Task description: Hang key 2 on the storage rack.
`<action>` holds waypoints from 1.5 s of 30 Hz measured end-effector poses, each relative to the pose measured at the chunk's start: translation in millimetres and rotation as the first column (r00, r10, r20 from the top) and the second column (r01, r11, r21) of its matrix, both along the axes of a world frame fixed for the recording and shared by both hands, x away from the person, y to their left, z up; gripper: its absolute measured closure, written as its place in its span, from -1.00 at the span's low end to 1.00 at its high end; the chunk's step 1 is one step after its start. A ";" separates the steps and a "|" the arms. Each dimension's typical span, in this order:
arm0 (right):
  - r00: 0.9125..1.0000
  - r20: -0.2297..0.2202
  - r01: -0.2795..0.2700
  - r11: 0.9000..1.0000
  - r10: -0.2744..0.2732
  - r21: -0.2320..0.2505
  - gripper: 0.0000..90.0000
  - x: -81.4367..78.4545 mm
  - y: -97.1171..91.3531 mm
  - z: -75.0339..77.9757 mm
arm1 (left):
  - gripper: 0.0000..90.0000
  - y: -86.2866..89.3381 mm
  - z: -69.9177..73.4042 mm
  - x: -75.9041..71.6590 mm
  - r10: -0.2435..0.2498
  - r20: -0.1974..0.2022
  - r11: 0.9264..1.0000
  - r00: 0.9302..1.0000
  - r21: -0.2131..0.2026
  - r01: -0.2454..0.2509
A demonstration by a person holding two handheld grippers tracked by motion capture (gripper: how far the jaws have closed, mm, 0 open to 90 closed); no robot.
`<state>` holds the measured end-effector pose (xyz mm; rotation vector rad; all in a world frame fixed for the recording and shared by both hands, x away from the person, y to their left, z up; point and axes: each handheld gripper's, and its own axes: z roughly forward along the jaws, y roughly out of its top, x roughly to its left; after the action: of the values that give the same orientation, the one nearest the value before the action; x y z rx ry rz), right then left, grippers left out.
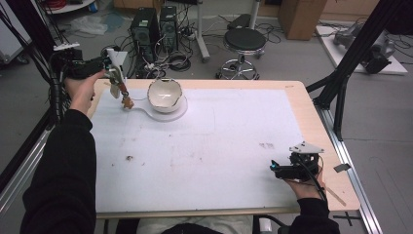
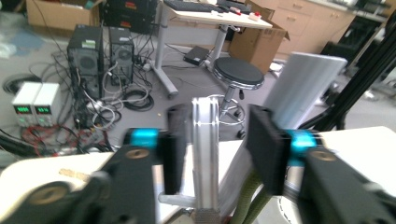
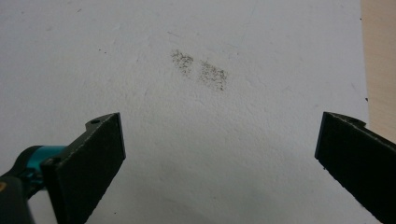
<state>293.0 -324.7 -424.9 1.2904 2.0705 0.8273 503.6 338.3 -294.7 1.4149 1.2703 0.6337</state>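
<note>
Right tongs (image 1: 273,168) lie low in the person's hand near the near right corner of the table (image 1: 311,112). Their jaws stand wide apart over the bare white sheet (image 3: 140,56) with nothing between them, and a faint grey smudge (image 3: 201,70) sits just ahead. Farther off, at the far left corner, the left tongs (image 1: 117,80) hang above the sheet's edge with their jaws partly apart. In the left gripper view a slim metal utensil (image 2: 205,140) stands upright between the pads. A gap shows on its right side, and the left pad seems just clear of it too, so I read it as not clamped. Below these tongs a small brown piece (image 1: 127,102) dangles close to the sheet, just left of the white bowl (image 1: 164,95), which rests on a pale round plate (image 1: 180,113).

The step in hand looks like handling the utensil and its brown piece beside the bowl. Whether it is being let go or taken up I cannot tell. A next move would need the pads square on the slim metal, or a lift straight away from it, without knocking the bowl.

Room is tight there: the table's far and left edges are near, and a black frame post stands just beyond. The middle of the sheet is open.
</note>
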 end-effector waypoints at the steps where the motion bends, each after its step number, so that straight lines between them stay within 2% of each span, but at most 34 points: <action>1: 1.000 0.000 0.001 1.000 -0.001 0.004 -0.98 0.0 0.3 0.2 | 0.15 2.1 0.2 -0.3 -0.004 -0.009 1.000 1.000 -0.012 0.004; 4: 1.000 0.002 -0.002 1.000 0.002 0.004 -0.98 0.3 0.4 0.4 | -0.08 4.5 0.8 -1.8 -0.013 -0.026 1.000 1.000 -0.016 0.012; 8: 1.000 0.001 -0.004 1.000 0.004 0.005 -0.98 0.7 0.9 0.2 | -0.40 3.8 1.7 -3.4 -0.026 -0.034 1.000 0.999 0.015 0.027; 10: 1.000 0.002 -0.006 1.000 0.006 0.006 -0.98 0.9 0.9 0.2 | -0.49 3.0 1.5 -3.8 -0.046 -0.045 0.998 0.998 0.031 0.047; 13: 1.000 0.000 -0.007 1.000 0.007 0.008 -0.98 0.5 1.0 0.3 | -0.62 3.5 2.1 -5.6 -0.060 -0.061 0.998 0.996 0.018 0.062; 16: 1.000 -0.003 -0.008 1.000 0.008 0.008 -0.98 0.3 0.8 0.2 | -0.73 7.1 4.0 -8.3 -0.056 -0.056 0.998 0.997 0.007 0.057; 20: 1.000 0.003 -0.010 1.000 0.010 0.008 -0.98 -0.7 0.1 0.5 | -0.77 13.4 5.3 -14.5 -0.042 -0.038 0.999 0.998 -0.010 0.042; 23: 1.000 -0.001 -0.010 1.000 0.010 0.012 -0.98 -1.7 -0.3 0.3 | -0.77 17.2 3.3 -19.4 -0.039 -0.042 0.999 0.998 -0.014 0.038; 28: 1.000 0.002 -0.012 1.000 0.012 0.012 -0.98 -2.5 0.2 1.2 | -0.77 18.2 -0.1 -28.4 -0.057 -0.042 0.998 0.997 -0.014 0.056; 31: 1.000 0.002 -0.012 1.000 0.012 0.014 -0.98 -2.9 1.0 1.5 | -0.77 16.5 0.2 -33.2 -0.067 -0.036 0.998 0.997 -0.015 0.066; 39: 1.000 0.005 -0.017 1.000 0.017 0.013 -0.98 -3.7 0.4 1.7 | -0.77 5.4 2.1 -50.3 -0.108 -0.027 0.994 0.994 0.019 0.109; 45: 1.000 0.007 -0.025 1.000 0.025 0.010 -0.98 -3.4 1.3 1.7 | -0.77 -3.6 0.3 -61.9 -0.133 -0.019 0.991 0.991 0.028 0.134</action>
<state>289.6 -323.4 -423.2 1.2673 2.0834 0.8528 441.7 334.8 -294.3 1.5184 1.1723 0.5525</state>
